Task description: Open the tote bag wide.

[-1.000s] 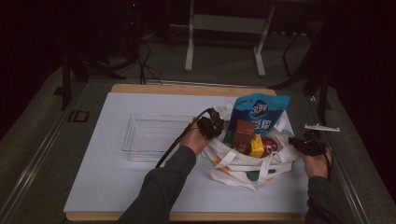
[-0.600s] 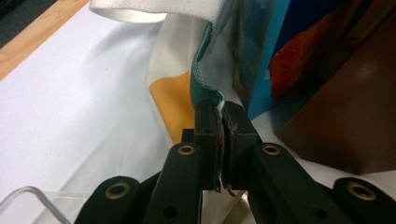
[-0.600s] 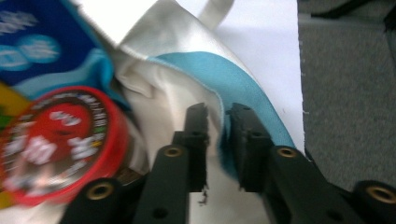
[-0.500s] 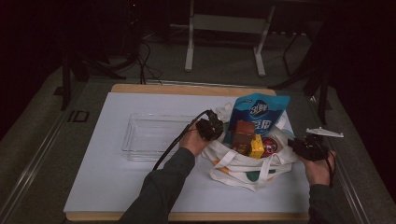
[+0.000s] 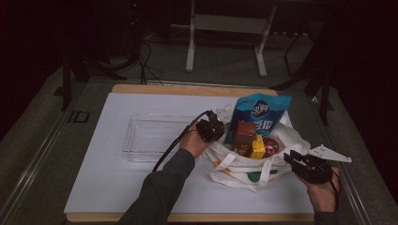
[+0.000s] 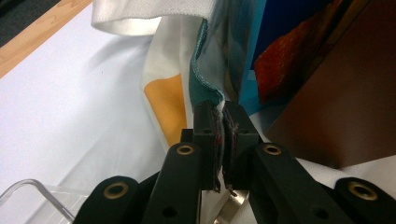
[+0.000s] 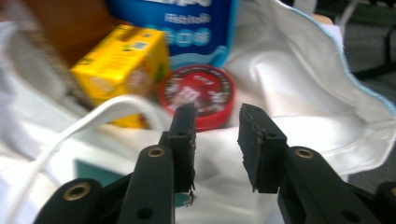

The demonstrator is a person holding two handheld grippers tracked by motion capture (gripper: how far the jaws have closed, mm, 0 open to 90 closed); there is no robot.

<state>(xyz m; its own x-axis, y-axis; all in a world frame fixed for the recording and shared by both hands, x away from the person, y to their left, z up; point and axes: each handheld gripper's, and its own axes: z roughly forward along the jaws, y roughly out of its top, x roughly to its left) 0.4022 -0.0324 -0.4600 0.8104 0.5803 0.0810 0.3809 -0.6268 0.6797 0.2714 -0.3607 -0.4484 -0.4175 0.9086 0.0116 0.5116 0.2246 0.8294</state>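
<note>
While my left gripper (image 5: 212,129) sits at about 9 o'clock of the tote bag (image 5: 286,140), its jaws are pinched right down on the bag's edge; in the left gripper view you can see the teal hem (image 6: 205,79) squashed flat between them, with basically no gap. So that side has hold of the cloth rim and nothing else.

My right gripper (image 5: 307,166) is off at roughly 4 o'clock of the bag, near the worktop's (image 5: 117,187) right edge. Its jaws stand apart with a clear gap and nothing in them. In the right gripper view they point at the bag's mouth, just short of the red tin (image 7: 198,91).

Now the bag itself: white cloth tote, slumped open on the white worktop, right of centre, with its handles (image 5: 234,161) flopped toward me. Inside it:
- a blue pouch (image 5: 260,115) with white lettering, standing upright at the back, about 12 o'clock of the pile
- a brown box (image 5: 244,136) leaning in front of it
- a yellow carton (image 5: 257,146) just beside the brown box, touching it as far as I can tell
- the round red tin at 3 o'clock of the yellow carton, lying flat with its lid facing up

Over at 9 o'clock of the bag sits a clear plastic tray (image 5: 141,150), just beyond my left hand. From up high it looks like it has nothing in it, though see-through plastic in dim light is hard to judge.
</note>
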